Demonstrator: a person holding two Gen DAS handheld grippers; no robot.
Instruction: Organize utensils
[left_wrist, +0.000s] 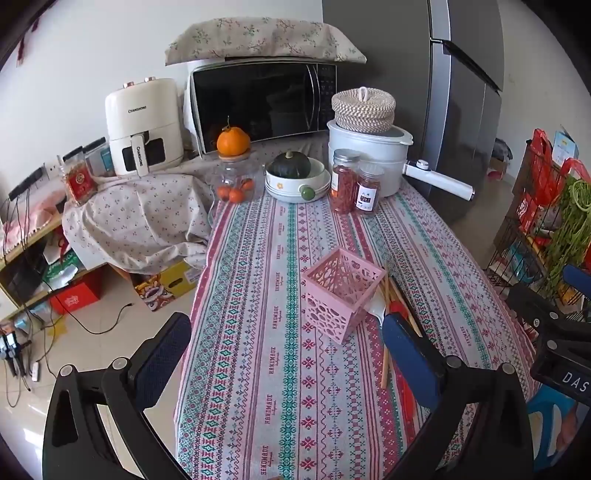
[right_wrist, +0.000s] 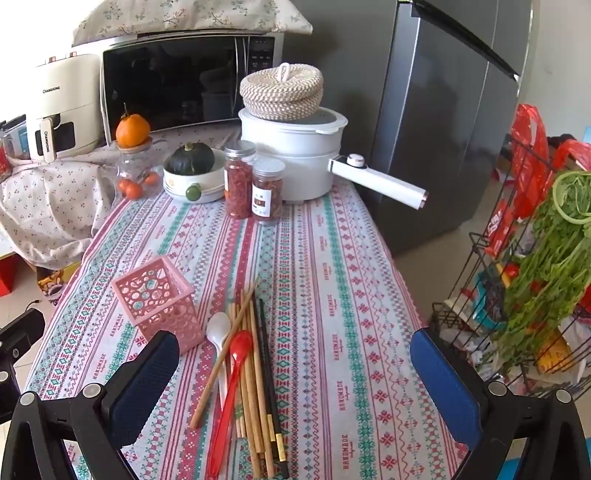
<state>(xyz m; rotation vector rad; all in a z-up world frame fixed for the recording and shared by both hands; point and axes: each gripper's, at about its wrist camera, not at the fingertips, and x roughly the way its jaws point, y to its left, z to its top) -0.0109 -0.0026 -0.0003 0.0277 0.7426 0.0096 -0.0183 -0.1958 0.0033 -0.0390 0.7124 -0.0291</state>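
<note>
Your right tool (right_wrist: 293, 373) hung over the near end of the table (right_wrist: 369, 258), spread as wide as it goes and holding nothing. The loose utensils lay straight ahead of it, between its two pads: wooden chopsticks (right_wrist: 247, 369), a black pair (right_wrist: 267, 369), a red spoon (right_wrist: 231, 387) and a white spoon (right_wrist: 218, 332). In the right wrist view their long axes ran roughly from 12 to 6 o'clock, handles toward you and tips pointing away, with one wooden stick crossing the bundle on a slant from 7 to 1 o'clock.

The pink basket (right_wrist: 157, 299) stood upright just beside the spoon bowls, at about 10 o'clock from the pile, and it looked empty from above.

Your left tool (left_wrist: 286, 354) was equally spread and empty. From it the basket (left_wrist: 341, 295) sat at about 1 o'clock, and the utensils (left_wrist: 395, 299) were off past its right pad, at about 2 o'clock and partly hidden.

So the right hand was the nearer one to the pile, I judged. Since the sticks lay along the tool's own line, the pads would close across their width, which suits a pinch.
</note>
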